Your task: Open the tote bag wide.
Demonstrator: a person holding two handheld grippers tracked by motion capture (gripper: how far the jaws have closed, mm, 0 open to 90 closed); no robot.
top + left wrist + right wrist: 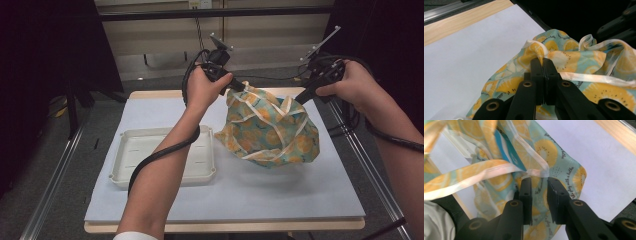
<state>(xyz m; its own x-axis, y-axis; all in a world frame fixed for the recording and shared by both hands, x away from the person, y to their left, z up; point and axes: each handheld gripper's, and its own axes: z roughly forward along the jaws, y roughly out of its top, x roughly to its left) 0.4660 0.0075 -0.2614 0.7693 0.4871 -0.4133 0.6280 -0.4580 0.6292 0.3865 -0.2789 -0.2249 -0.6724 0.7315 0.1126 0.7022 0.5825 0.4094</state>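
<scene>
Lemon-print cloth (270, 131) hangs bunched above the worktop (280, 190), unfolded; left gripper (543, 60) clamps its hem at 11 o'clock, right gripper (539, 181) stands released at 1 o'clock.

Both arms reach forward, hands raised. The left gripper (543, 62) is pinched tight; the right gripper (539, 185) has a gap.

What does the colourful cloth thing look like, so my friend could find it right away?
Start at the white sheet that covers the wooden table. On its right half, next to the shallow white tray, sits a bunched fabric bag. It is teal with yellow lemon slices and pale ribbon trim, the one patterned thing there, and the left gripper pinches its edge.
</scene>
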